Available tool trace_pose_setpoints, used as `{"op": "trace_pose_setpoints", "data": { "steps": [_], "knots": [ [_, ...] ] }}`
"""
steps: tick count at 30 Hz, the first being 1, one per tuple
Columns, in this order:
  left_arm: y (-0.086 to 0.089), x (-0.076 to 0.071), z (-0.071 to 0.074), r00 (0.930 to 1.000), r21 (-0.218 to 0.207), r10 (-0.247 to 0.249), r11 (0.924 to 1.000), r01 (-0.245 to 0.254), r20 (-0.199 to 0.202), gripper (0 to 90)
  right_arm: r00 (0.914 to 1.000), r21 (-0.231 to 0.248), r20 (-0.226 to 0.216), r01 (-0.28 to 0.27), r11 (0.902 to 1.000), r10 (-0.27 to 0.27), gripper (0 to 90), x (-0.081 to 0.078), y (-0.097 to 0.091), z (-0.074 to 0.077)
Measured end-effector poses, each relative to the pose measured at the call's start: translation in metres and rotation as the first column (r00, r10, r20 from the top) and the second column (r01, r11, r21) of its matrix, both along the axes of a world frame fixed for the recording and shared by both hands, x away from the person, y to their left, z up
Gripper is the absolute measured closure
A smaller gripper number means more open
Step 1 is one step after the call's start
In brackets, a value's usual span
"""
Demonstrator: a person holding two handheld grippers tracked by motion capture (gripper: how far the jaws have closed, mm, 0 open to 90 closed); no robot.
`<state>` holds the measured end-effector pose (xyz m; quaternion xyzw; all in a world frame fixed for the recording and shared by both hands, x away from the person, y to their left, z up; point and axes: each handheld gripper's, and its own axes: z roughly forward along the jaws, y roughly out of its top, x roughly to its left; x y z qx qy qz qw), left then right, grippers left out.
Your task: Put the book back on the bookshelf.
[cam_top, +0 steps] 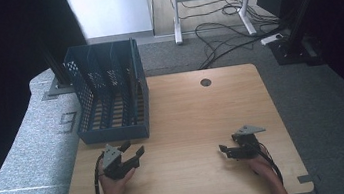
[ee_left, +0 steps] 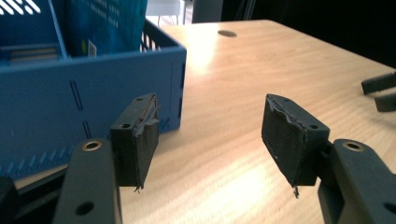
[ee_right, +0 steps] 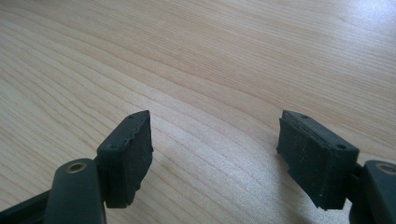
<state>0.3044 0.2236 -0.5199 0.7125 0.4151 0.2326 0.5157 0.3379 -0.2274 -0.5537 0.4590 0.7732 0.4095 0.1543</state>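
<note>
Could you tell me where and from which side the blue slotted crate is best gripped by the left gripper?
Probably the top edge of the blue slotted crate on its near wall, approached from above. That wall faces the open, empty left gripper and stands upright and thin, so a rim could fit between the jaws, while the crate's body is far too wide. The wooden table in front leaves room to approach.

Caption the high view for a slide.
Two hand-held tongs, left and right, open above a wooden table beside a blue slotted crate.
</note>
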Motion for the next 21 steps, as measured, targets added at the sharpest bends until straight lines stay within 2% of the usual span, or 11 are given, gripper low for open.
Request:
{"op": "trace_pose_setpoints", "data": {
  "steps": [4, 14, 21],
  "knots": [
    [0.005, -0.001, -0.003, 0.9997, -0.014, 0.005, 0.9999, -0.005, -0.023, 36.1, 1.0000, -0.003, -0.002, 0.001, 1.0000, -0.001, 25.7, 0.000, 0.001, 0.000],
    [0.009, -0.005, -0.013, 0.9985, 0.013, 0.003, 0.9999, -0.003, -0.055, 35.9, 1.0000, 0.000, -0.006, -0.001, 1.0000, 0.001, 25.5, 0.000, 0.000, 0.000],
    [0.008, -0.005, -0.015, 0.9972, 0.014, -0.009, 0.9998, 0.010, -0.074, 35.9, 1.0000, -0.004, -0.008, 0.001, 1.0000, -0.001, 25.5, 0.000, 0.001, 0.000]
  ]
}}
